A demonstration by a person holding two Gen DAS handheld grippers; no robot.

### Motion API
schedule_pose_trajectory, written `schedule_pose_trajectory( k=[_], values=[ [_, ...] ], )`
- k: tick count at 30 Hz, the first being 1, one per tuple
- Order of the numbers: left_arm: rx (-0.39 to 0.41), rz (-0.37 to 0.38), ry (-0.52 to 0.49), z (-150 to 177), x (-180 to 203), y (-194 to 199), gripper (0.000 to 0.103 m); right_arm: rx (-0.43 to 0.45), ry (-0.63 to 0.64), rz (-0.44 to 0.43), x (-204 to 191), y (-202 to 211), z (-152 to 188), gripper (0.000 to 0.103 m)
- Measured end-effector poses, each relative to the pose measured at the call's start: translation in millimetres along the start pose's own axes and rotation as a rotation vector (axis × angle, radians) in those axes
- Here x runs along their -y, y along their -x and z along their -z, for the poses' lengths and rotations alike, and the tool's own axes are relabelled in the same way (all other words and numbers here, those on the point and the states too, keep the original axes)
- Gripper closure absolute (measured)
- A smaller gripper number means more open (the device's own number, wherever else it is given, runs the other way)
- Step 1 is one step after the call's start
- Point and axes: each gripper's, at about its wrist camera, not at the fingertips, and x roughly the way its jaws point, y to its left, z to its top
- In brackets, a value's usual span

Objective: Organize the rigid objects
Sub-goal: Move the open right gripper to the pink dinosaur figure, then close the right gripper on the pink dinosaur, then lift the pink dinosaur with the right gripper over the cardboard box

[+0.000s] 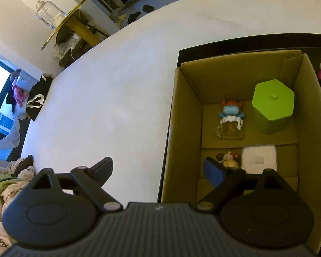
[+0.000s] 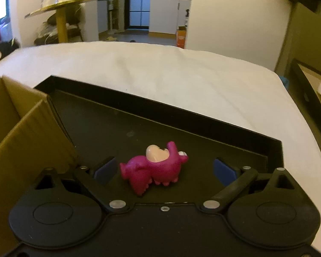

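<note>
**Right gripper lined up on pink toy; left gripper waits over box**

The right gripper [image 2: 163, 170] is spread wide and holds nothing. A pink toy [image 2: 154, 167] lies tipped on its side in a black tray [image 2: 203, 126], between the 2 fingers, neither touching it. A cardboard box [image 2: 21, 141] stands at 9 o'clock, against the tray.

The left gripper [image 1: 160, 171] is also wide and holding nothing, straddling the box wall [image 1: 182, 128]. Inside the box are 4 things: a green canister [image 1: 272, 107] at 1 o'clock, a blue figure [image 1: 231, 120] at 12, a white case [image 1: 259, 158] and a small figure [image 1: 228, 159] nearer.

Likely risk: the toy is rounded and glossy, so closing off-centre could squirt it out or spin it. Lowering it carelessly could topple the blue figure.
</note>
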Motion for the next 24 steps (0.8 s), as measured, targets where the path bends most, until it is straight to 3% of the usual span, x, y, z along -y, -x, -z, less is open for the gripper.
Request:
schedule_pose_trajectory(
  k=[4, 6, 15, 24],
  values=[
    [0.002, -0.001, -0.017, -3, 0, 1, 0.012, 0.000, 0.049, 0.005, -5, -3, 3, 0.018],
    [0.000, -0.001, -0.017, -3, 0, 2, 0.012, -0.013, 0.049, -0.016, -4, -4, 3, 0.035],
    [0.005, 0.023, -0.019, 0, -2, 7, 0.012, -0.042, 0.050, 0.007, 0, 15, 1, 0.036],
    [0.026, 0.067, 0.030, 8, -17, 18, 0.012, -0.105, -0.087, 0.018, 12, 47, -7, 0.036]
  ],
)
